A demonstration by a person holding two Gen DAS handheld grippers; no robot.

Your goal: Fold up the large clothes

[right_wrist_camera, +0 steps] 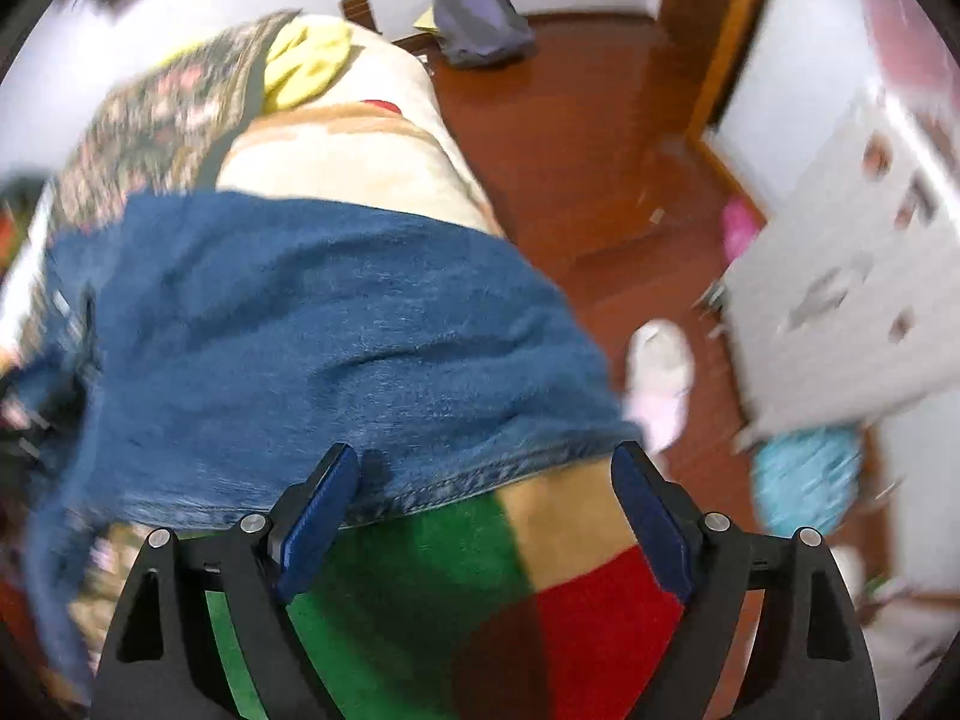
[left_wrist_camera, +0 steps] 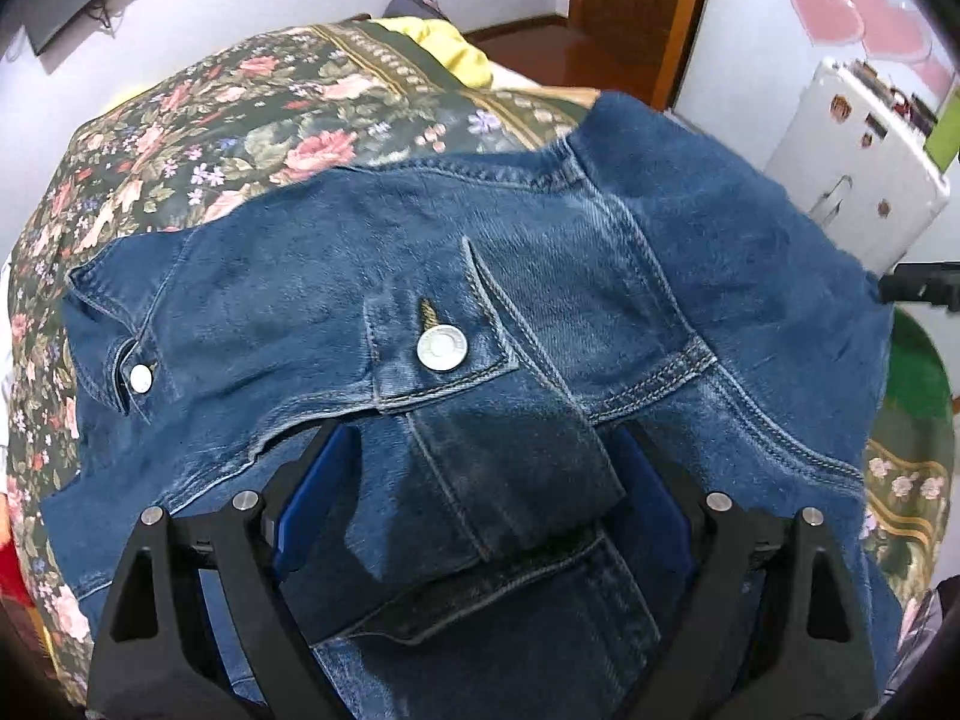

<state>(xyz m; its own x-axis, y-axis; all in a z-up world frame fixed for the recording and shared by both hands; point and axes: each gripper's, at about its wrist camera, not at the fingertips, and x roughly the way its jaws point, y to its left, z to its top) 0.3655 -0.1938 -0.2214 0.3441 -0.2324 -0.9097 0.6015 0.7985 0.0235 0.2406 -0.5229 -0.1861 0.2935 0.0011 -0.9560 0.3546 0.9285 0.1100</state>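
Note:
A blue denim jacket (left_wrist_camera: 540,252) lies spread on the bed, with a silver button (left_wrist_camera: 442,349) on its pocket flap. My left gripper (left_wrist_camera: 480,474) hovers close over it, pointing steeply down. Its jaws stand wide and a dark denim sleeve cuff (left_wrist_camera: 498,480) lies loosely between the blue pads (left_wrist_camera: 312,498). In the blurred right wrist view, my right gripper (right_wrist_camera: 486,462) stands open over the jacket's hem (right_wrist_camera: 456,486). The hem crosses between its fingertips without being pinched. The jacket (right_wrist_camera: 300,330) hangs over the bed's side there.
A dark floral bedspread (left_wrist_camera: 240,120) covers the bed, with a yellow cloth (left_wrist_camera: 456,48) at the far end. A green, tan and red blanket (right_wrist_camera: 420,600) lies under the right gripper. On the wooden floor (right_wrist_camera: 570,150) are a slipper (right_wrist_camera: 660,372) and a bag (right_wrist_camera: 480,18). A white cabinet (left_wrist_camera: 858,180) stands right.

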